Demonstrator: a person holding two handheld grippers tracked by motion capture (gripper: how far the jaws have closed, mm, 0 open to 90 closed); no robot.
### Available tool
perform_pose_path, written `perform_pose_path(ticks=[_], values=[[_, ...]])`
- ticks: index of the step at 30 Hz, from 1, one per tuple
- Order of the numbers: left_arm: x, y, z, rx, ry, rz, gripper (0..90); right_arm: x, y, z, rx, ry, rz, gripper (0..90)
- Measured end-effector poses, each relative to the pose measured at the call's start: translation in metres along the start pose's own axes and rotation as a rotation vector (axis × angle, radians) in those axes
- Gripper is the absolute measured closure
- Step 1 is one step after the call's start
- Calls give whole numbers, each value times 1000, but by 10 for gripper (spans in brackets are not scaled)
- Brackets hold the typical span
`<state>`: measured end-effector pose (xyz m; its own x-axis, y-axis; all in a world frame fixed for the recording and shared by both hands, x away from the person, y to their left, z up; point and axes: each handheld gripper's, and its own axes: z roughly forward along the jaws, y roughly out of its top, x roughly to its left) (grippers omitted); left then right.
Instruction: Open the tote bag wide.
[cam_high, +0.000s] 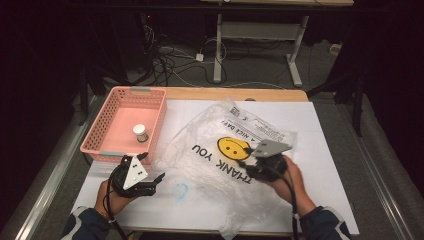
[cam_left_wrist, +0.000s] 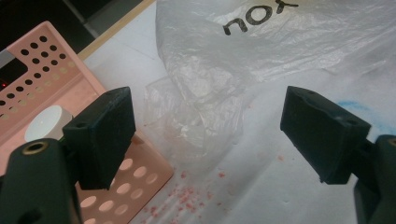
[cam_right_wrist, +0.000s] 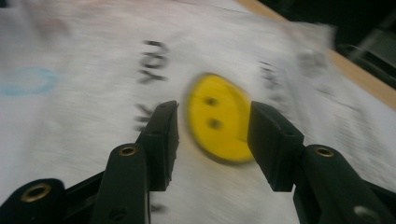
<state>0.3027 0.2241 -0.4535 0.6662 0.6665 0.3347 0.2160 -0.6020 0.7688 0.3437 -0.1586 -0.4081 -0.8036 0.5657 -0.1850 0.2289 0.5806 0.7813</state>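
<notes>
Crumpled clear smiley-face bag

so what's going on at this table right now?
A person holds a tool in each hand over a crumpled clear plastic bag printed THANK YOU with a yellow smiley. The right tool hangs above the smiley, jaws apart with nothing between them. The left tool sits open near the bag's bunched edge, beside a pink basket that holds a small white-capped jar. Neither grips the bag.
</notes>
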Motion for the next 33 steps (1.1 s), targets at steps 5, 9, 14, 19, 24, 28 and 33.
perform_pose_path(ticks=[5, 9, 14, 19, 24, 28, 33], values=[[-1, -1, 1, 4, -2, 0, 177, 32, 11, 25, 21, 127, -72, 505], [-2, -1, 1, 11, -3, 4, 176, 63, 15, 49, 75, 201, -193, 434], [-3, -1, 1, 10, -8, 0, 176, 75, 13, 69, 170, 193, -267, 490], [-3, -1, 1, 12, -8, 6, 177, 70, 6, 79, 224, 182, -242, 708], [-2, -2, 1, 16, -8, 3, 177, 55, 4, 77, 206, 112, -170, 900], [-1, -1, 2, 17, -9, 1, 177, 43, 4, 75, 174, 56, -135, 900], [-1, 0, 2, 8, -13, -7, 177, 24, 9, 67, 125, -1, -89, 900]])
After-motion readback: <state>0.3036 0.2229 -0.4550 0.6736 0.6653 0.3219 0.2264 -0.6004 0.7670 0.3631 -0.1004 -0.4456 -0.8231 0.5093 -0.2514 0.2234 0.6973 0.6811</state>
